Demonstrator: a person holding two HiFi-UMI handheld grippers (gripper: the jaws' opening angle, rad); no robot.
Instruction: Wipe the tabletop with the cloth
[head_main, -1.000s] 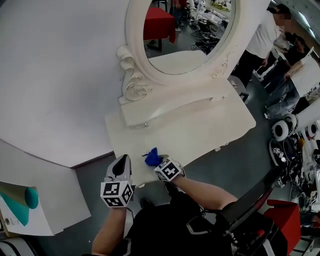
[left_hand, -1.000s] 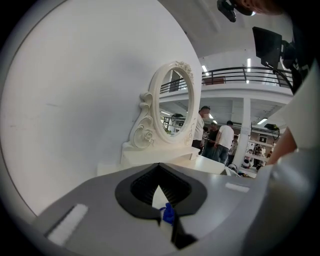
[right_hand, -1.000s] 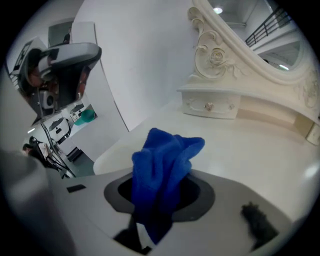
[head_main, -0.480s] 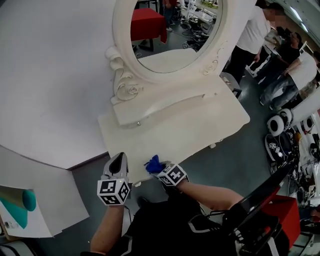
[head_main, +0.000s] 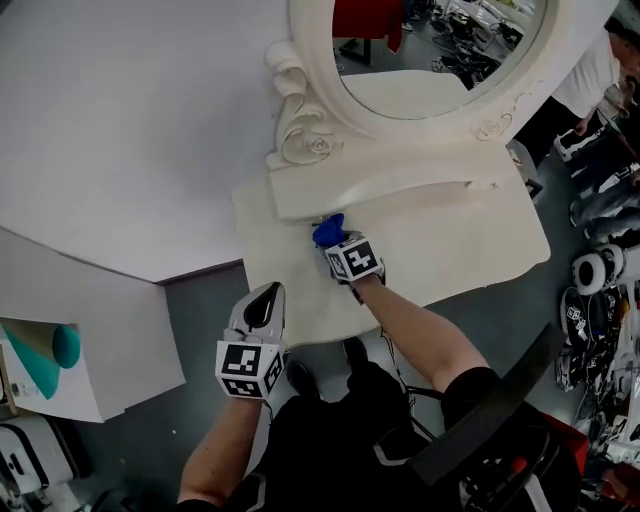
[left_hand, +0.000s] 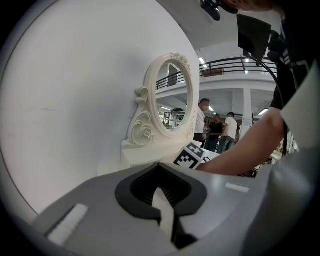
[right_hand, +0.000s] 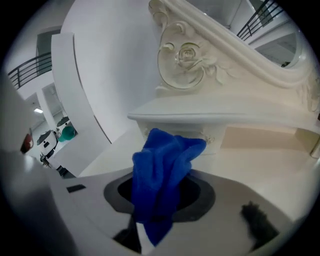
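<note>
Right claw (head_main: 337, 243): jaws closed on the blue cloth (head_main: 328, 230), which bunches out ahead of them. In the right gripper view the folds point at the front of the mirror stand (head_main: 380, 185), just under its carved scroll.

Cloth position: rear left of the white desk (head_main: 455, 250), right up against the foot of the stand. From the head view I cannot tell for sure that it is pressed onto the surface, but it looks at least very close.

Left claw (head_main: 266, 298): jaws together with nothing between them. It is held off the desk's front left edge, well apart from the cloth, and takes no part in the work.

Progress (judgement): wiping appears to be under way, with the cloth at the back strip by the stand. The desk is pale and even all over, with no streaks, dust or damp patches visible, so I cannot tell which areas are finished. The broad area to the right and the front edge lie away from the cloth, and I would count them as possibly left to do.
</note>
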